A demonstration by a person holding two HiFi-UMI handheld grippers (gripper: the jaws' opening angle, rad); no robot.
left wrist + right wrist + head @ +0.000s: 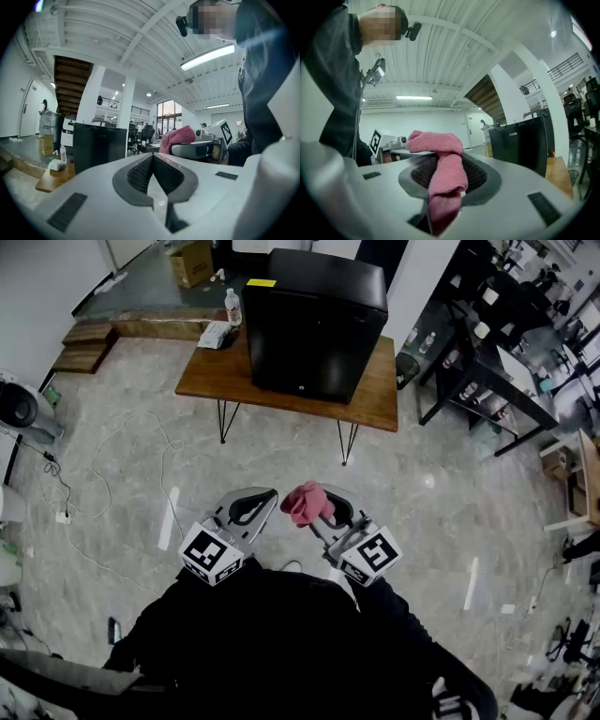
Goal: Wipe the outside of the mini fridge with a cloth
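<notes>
We stand well apart from the bench (pixel 373 399) that carries the mini fridge (pixel 314 329), so we judge the wiping not yet begun: this is the approach. Our right gripper (pixel 323 509) is clamped on the pink cloth (pixel 306 502), which bunches at the jaw tips. Our left gripper (pixel 251 509) has its jaws pressed together with nothing between them. Next we should walk in and lay the cloth flat against a fridge face, likely the top or front, pressing lightly.

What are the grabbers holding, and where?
The right gripper pinches the pink cloth along a folded strip, a bunch poking past the tips. The left gripper holds nothing, jaws together.
</notes>
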